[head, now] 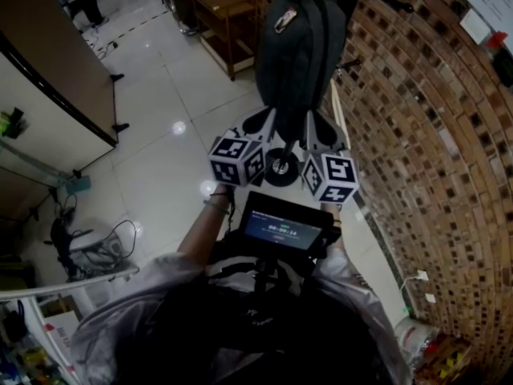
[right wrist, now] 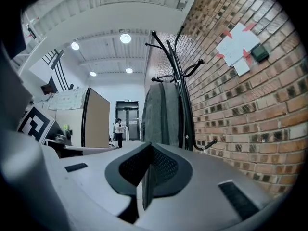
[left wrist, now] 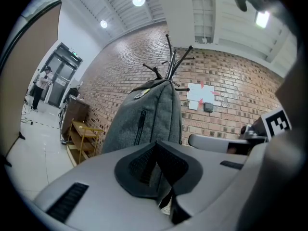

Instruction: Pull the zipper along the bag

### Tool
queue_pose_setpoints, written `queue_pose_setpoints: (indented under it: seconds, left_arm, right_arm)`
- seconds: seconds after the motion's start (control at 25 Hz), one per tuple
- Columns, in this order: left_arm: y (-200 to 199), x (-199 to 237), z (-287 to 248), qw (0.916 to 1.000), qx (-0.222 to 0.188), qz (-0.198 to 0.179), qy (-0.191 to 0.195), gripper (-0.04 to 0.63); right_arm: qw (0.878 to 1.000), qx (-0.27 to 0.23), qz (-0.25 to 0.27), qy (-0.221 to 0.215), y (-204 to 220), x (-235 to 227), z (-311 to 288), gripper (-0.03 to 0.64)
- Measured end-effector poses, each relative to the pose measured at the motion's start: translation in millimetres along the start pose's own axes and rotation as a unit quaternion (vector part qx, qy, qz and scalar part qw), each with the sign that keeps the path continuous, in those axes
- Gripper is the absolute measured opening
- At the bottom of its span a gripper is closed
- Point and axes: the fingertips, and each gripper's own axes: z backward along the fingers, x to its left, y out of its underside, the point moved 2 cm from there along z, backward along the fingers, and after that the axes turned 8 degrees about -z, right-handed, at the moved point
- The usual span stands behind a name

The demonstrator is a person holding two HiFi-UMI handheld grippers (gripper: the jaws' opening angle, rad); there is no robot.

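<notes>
The bag (left wrist: 153,110), a grey backpack, hangs upright from a coat stand (left wrist: 168,57) against the brick wall (head: 425,135). That keeps it off the floor with its front turned to the person. In the head view it is at 12 o'clock, straight ahead of both tools. A zipper (left wrist: 140,126) runs as a dark vertical line down the front panel, at 11 o'clock from the left tool's tips. Whether it is drawn shut or open is too small to tell, so the scene would fit a zip waiting to be pulled or one already run along its track. The left gripper (left wrist: 156,153) points at the lower front of the bag, short of the cloth, with its jaws pressed together and nothing between them. The right gripper (right wrist: 149,154) sits just beside it at 3 o'clock, aimed at the bag's side edge next to the wall, its jaws likewise together and empty. Held level and side by side like this, they probably let one steady the hanging bag while the other works the pull. A small screen (head: 288,227) sits on the person's chest at 6 o'clock.
</notes>
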Motion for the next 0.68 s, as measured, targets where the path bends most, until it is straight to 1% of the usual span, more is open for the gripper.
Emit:
queue_pose_setpoints:
  seconds: [0.68]
  left_arm:
    - [2.3, 4.7, -2.8, 1.0, 0.002, 0.005, -0.003, 0.008]
  right_arm:
    - [1.0, 0.008, -0.006, -0.002, 5.2, -0.4, -4.3, 0.009]
